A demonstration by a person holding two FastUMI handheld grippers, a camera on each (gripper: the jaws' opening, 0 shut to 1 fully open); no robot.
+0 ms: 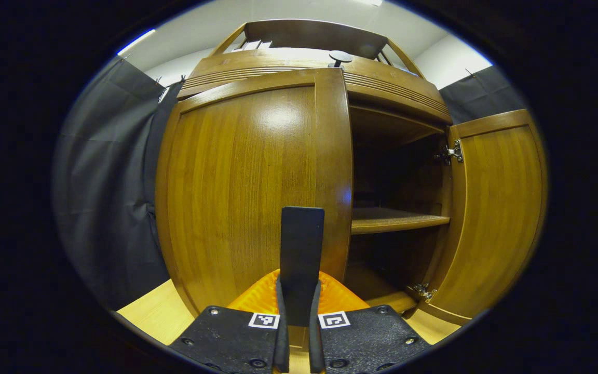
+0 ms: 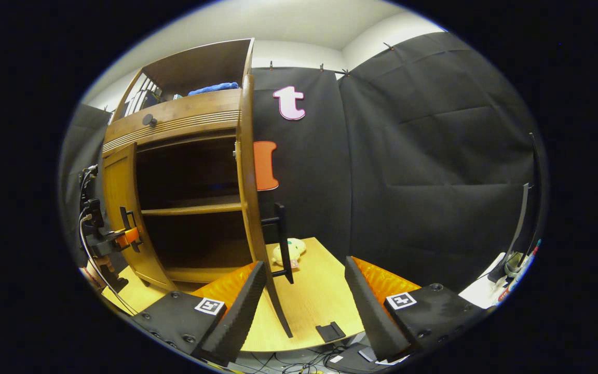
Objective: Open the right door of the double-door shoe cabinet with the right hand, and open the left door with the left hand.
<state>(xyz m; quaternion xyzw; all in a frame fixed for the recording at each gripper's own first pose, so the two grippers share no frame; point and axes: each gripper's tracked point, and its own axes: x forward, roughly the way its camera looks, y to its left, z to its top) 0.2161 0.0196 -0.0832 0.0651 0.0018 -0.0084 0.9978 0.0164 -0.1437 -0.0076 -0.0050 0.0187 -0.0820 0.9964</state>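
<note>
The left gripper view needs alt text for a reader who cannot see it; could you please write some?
The left gripper is shut on the upright handle of the cabinet's closed left door. Beside it, the right door stands wide open, showing a dark interior with a wooden shelf.

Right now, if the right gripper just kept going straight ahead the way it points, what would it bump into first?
Probably nothing close. The right gripper is open and aims past the open right door, whose handle sits left of its line. Ahead lies the wooden floor board, then the black cloth wall; depth is hard to judge.
</note>
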